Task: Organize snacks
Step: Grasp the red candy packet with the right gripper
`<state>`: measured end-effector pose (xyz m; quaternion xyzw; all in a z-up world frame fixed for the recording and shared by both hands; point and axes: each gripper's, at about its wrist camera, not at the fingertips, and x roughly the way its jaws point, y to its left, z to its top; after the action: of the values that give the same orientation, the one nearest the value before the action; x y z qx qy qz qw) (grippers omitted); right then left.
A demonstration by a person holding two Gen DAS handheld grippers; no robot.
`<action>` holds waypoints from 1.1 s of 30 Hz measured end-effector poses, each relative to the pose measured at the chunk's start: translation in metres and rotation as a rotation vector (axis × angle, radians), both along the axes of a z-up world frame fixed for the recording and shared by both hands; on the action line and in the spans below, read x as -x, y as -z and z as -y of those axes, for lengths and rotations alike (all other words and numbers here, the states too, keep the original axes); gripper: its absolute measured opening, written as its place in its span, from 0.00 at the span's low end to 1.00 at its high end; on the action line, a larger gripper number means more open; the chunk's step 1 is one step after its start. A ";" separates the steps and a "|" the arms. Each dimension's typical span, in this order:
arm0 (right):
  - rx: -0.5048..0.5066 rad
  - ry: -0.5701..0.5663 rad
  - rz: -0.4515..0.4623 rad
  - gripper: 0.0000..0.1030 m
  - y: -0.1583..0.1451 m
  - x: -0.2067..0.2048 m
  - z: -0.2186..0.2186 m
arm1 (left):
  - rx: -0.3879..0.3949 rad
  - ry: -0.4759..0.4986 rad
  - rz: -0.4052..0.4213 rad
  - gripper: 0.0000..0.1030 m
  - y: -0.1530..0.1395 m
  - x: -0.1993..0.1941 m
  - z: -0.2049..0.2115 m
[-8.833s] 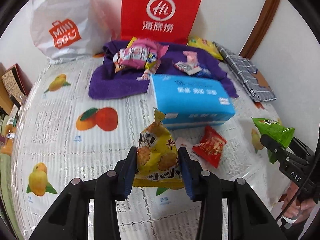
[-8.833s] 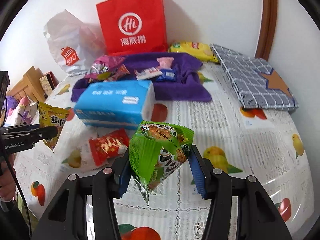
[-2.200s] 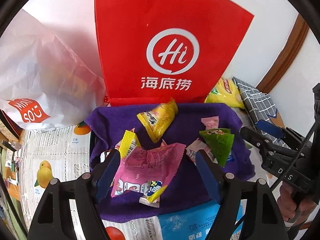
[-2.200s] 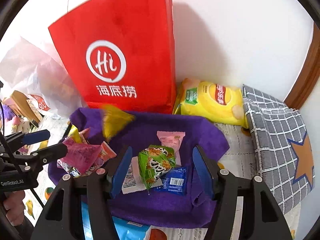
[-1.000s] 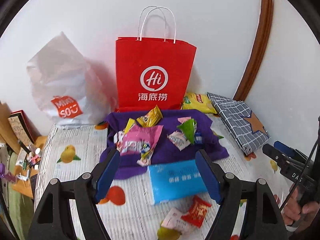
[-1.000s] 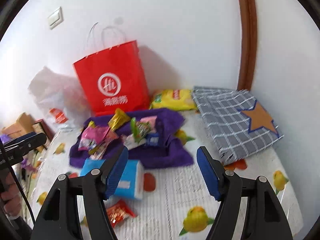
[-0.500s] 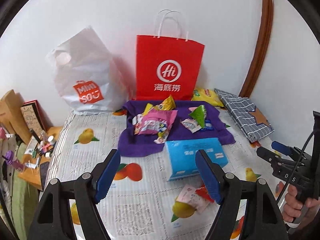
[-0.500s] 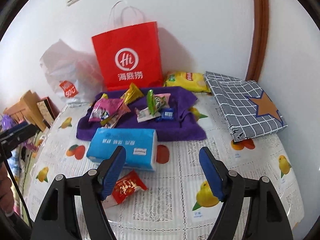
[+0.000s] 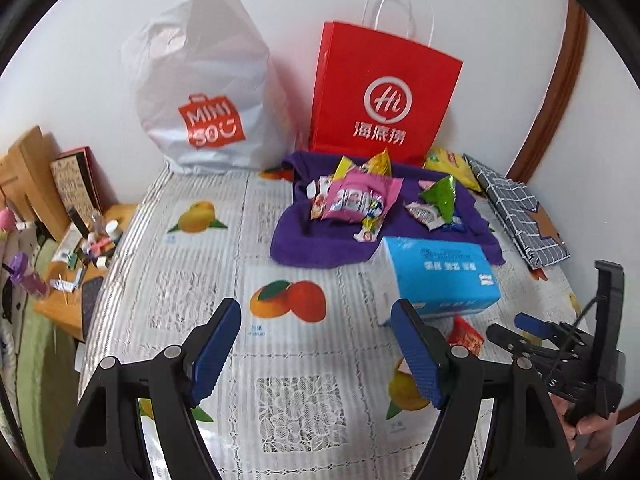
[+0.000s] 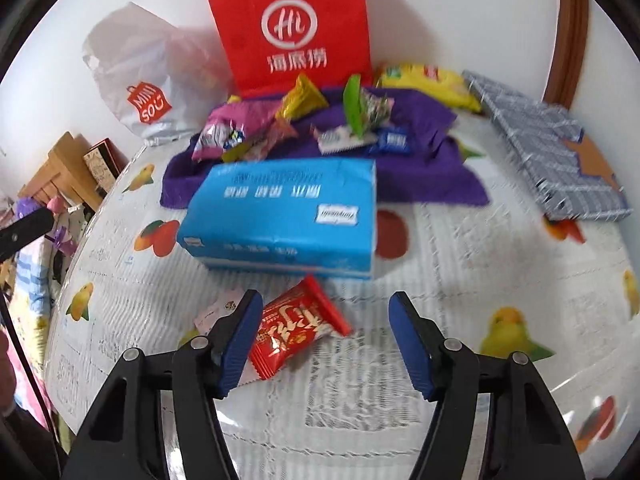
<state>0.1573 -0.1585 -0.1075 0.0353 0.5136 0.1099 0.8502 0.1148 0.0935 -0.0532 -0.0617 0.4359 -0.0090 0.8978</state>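
Between the blue pads of my right gripper (image 10: 324, 338) lies a red snack packet (image 10: 294, 330) on the fruit-print tablecloth (image 10: 460, 280). Its near end sits against the left pad; the right pad stands clear of it. The jaws are closing but have not clamped — nothing is held. A pale packet (image 10: 214, 312) lies just beside the red one, partly hidden behind the left finger.

My left gripper (image 9: 318, 346) hangs over bare tablecloth with its jaws well apart and nothing between them. In that view the right gripper shows at the lower right, with a hand (image 9: 592, 430) on its handle.

Just beyond the red packet rests a blue tissue pack (image 10: 280, 216), lying flat. Behind it, touching its far edge, is a purple cloth (image 9: 316, 240) carrying the gathered snacks: a pink packet (image 9: 360, 200), a yellow packet (image 10: 300, 98), a green packet (image 9: 440, 196) standing on edge, a small white wrapper (image 10: 340, 140) and a small blue wrapper (image 10: 394, 140).

A red paper bag (image 9: 384, 96) stands upright against the wall behind the cloth; a white plastic bag (image 9: 204, 92) stands to its left. A yellow chip bag (image 10: 428, 82) lies beside the red bag, and a grey checked cushion (image 10: 560, 152) lies flat at the far right — both off the cloth.
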 end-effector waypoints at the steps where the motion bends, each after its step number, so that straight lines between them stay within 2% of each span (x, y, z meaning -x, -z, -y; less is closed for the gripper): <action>1: 0.004 0.002 -0.001 0.64 0.003 -0.001 -0.002 | 0.003 0.001 -0.009 0.74 0.004 -0.001 -0.001; 4: 0.030 -0.001 -0.007 0.64 0.013 -0.007 -0.012 | 0.009 0.010 -0.027 0.74 0.012 -0.003 -0.003; 8: 0.123 -0.018 -0.008 0.64 0.022 -0.014 -0.028 | 0.011 0.020 -0.041 0.74 0.020 -0.007 -0.003; 11: 0.116 -0.040 -0.029 0.64 0.027 -0.017 -0.031 | 0.019 0.026 -0.055 0.74 0.025 -0.010 -0.002; 16: 0.185 -0.057 -0.033 0.64 0.031 -0.009 -0.026 | 0.024 0.039 -0.067 0.74 0.031 -0.013 0.002; 26: 0.157 -0.079 -0.029 0.64 0.027 0.010 0.000 | 0.021 0.070 -0.084 0.74 0.037 -0.014 0.019; 31: 0.117 -0.101 -0.052 0.64 0.039 0.003 -0.004 | 0.008 0.069 -0.098 0.74 0.040 -0.013 0.026; 33: 0.120 -0.106 -0.067 0.55 0.045 0.002 -0.006 | 0.002 0.068 -0.103 0.74 0.041 -0.012 0.028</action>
<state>0.1556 -0.1522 -0.1527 -0.0394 0.5487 0.1226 0.8260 0.1269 0.0653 -0.0943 -0.0479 0.4835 -0.0368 0.8733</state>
